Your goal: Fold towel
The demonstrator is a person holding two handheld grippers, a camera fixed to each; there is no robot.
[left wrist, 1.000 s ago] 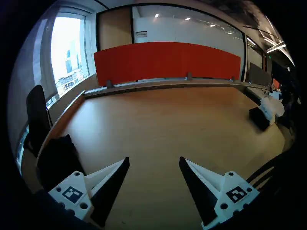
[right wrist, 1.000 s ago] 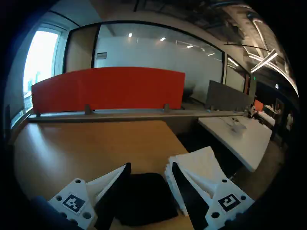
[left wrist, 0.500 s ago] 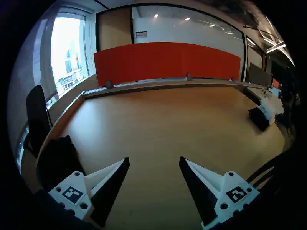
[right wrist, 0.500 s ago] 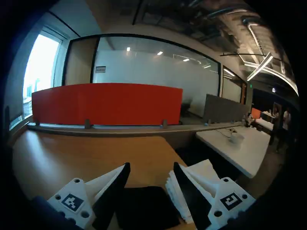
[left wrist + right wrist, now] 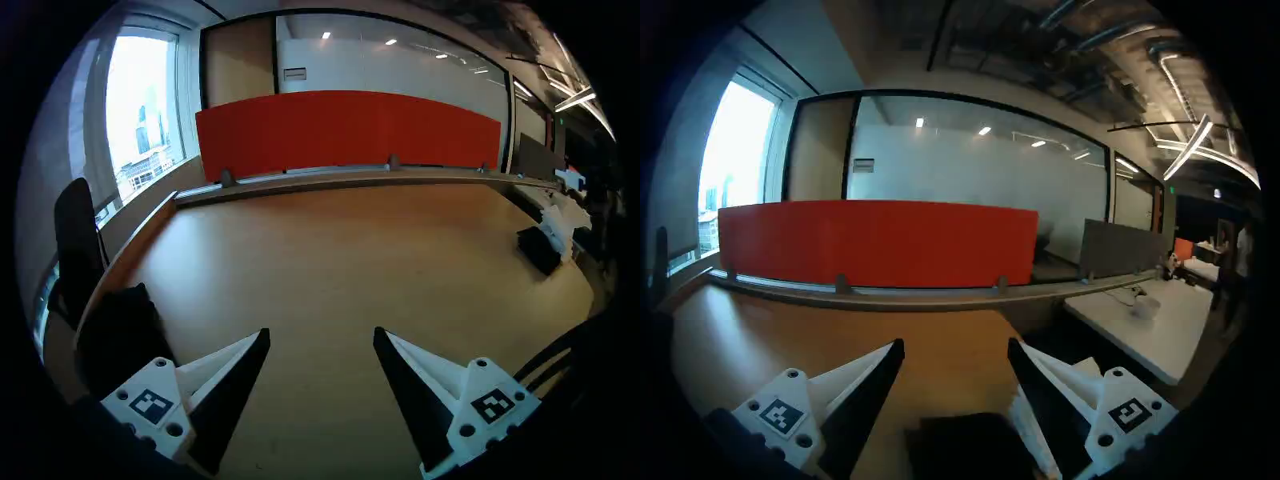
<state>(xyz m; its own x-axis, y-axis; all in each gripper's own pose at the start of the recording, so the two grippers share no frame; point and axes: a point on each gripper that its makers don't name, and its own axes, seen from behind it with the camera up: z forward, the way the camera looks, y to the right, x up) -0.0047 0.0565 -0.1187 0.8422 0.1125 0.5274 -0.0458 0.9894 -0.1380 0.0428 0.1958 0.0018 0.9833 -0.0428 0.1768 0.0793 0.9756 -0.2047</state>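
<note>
Left gripper view. Shows the left gripper (image 5: 320, 331) spread wide with nothing between its fingers, hanging above the near edge of the desk (image 5: 336, 240). Finds bare wood across the whole middle. Puts the task's things far off at the desk's right edge: a black cloth (image 5: 538, 246) with a white towel stack (image 5: 560, 224) just beside it, both too small here to read in detail. Also takes in an orange divider (image 5: 344, 128) along the far edge, a dark chair (image 5: 76, 232) beyond the left edge, and a dark bundle (image 5: 120, 328) by the near left corner.

Right gripper view. Shows the right gripper (image 5: 954, 342) likewise wide and empty, raised and aimed level at the divider (image 5: 880, 244) rather than down at the wood (image 5: 760, 336). Catches the black cloth (image 5: 968, 440) low between the fingers and the white towel stack (image 5: 1024, 424) touching its right side, partly hidden behind the right finger, close to the desk's right edge. Beyond that edge, a white table (image 5: 1144, 328) across a gap.

Judged as the opening step: nothing gripped, no folding begun. Cannot tell which piece is meant for folding. Next calls for tipping the right gripper down, pinching one layer only, and carrying it to the open middle. Likely snags: picking up several layers at once, or nudging the stack off the right edge.
</note>
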